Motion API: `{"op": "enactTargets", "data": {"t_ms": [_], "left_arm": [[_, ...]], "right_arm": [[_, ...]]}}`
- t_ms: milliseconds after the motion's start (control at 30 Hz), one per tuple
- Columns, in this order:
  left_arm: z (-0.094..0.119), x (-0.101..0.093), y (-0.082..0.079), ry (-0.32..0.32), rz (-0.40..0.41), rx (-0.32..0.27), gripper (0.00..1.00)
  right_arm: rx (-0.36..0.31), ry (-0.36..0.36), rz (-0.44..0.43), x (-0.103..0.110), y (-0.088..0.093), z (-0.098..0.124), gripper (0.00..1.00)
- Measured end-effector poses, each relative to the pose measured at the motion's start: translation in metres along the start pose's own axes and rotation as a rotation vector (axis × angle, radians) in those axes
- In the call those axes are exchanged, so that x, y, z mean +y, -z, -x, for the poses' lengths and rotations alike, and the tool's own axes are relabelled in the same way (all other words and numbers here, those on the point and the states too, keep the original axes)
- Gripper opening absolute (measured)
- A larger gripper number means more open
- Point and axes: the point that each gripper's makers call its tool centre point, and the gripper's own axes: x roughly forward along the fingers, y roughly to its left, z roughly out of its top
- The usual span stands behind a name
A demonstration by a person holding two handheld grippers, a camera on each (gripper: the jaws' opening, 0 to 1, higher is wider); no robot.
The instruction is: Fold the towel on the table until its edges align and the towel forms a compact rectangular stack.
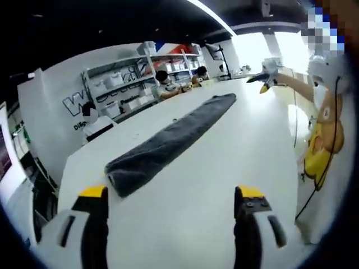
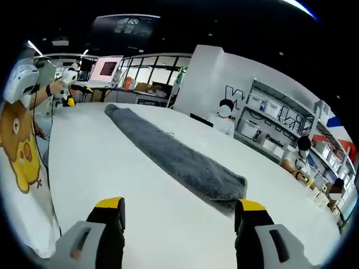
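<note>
I see the towel — dark grey, plush and nubbly, folded into a long narrow strip — lying diagonally across the smooth white table, its near end just beyond my left gripper, whose yellow-tipped black jaws stand wide apart with nothing between them. From the other end, my right gripper also hangs just short of the towel, jaws spread and empty over the bare table. Beyond the towel's far side, seated people face metal shelving stacked with pale bins.
</note>
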Motion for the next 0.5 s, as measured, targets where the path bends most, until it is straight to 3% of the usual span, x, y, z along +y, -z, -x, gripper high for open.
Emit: {"op": "enactTargets", "data": {"t_ms": [233,433,500], "left_arm": [[0.005,-0.011,-0.007,-0.004,0.058,-0.060,0.99],[0.005,-0.018,-0.002,-0.017,0.109,-0.075,0.99],[0.005,-0.020,0.001,-0.022,0.129,-0.077,0.99]], "right_arm": [[0.002,-0.001,-0.033,0.015,0.005,0.000,0.90],[-0.024,0.031,-0.083,0.015,0.005,0.004,0.92],[-0.065,0.070,-0.111,0.011,0.000,0.007,0.92]]}}
